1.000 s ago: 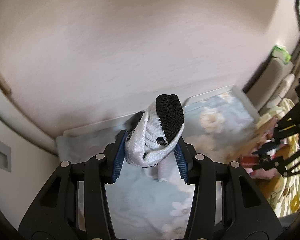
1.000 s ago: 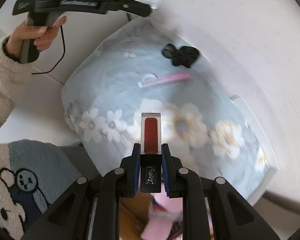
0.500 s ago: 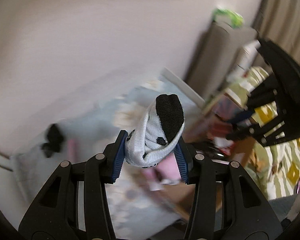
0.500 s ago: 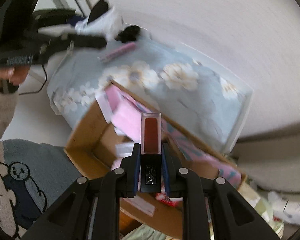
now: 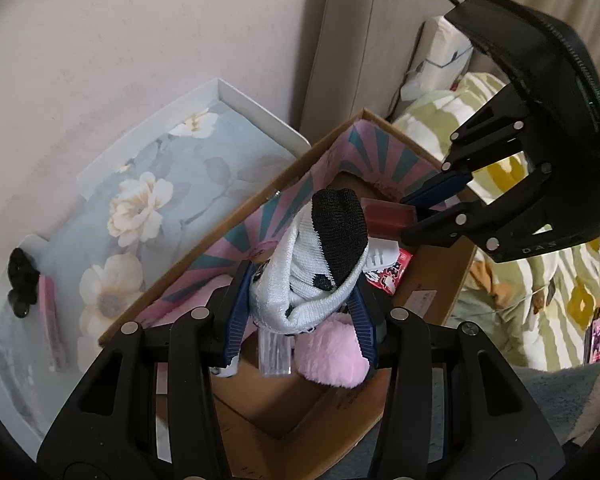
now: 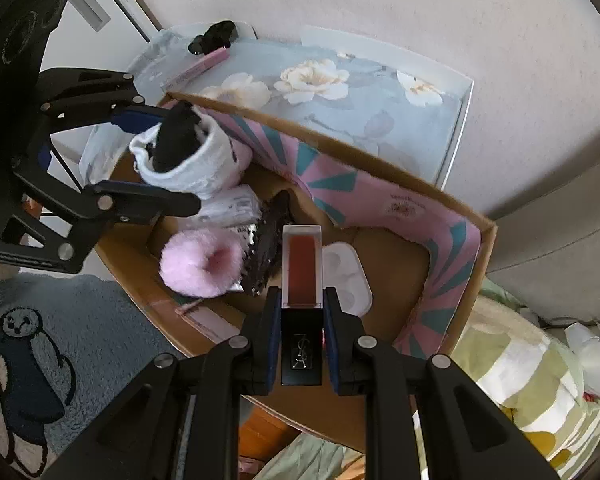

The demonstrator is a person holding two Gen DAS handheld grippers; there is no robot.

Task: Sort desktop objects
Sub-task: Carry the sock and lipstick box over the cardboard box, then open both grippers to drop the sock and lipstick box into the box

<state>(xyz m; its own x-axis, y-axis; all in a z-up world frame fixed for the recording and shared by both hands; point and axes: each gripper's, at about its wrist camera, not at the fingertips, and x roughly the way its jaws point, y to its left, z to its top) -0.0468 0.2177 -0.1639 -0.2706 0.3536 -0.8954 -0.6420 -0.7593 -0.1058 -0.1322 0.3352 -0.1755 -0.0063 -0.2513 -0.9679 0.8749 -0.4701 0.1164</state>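
My left gripper is shut on a rolled white sock with a black toe and holds it above the open cardboard box. The sock also shows in the right wrist view. My right gripper is shut on a red lip gloss tube with a black cap, also above the box. The right gripper shows in the left wrist view with the tube.
In the box lie a pink fluffy item, a white plastic tray, a dark sparkly piece and packets. Beside it stands a floral blue tray with a black clip and a pink stick. A sofa stands behind.
Both grippers swung away from the floral tray to above the cardboard box, still holding the sock and the lip gloss tube.
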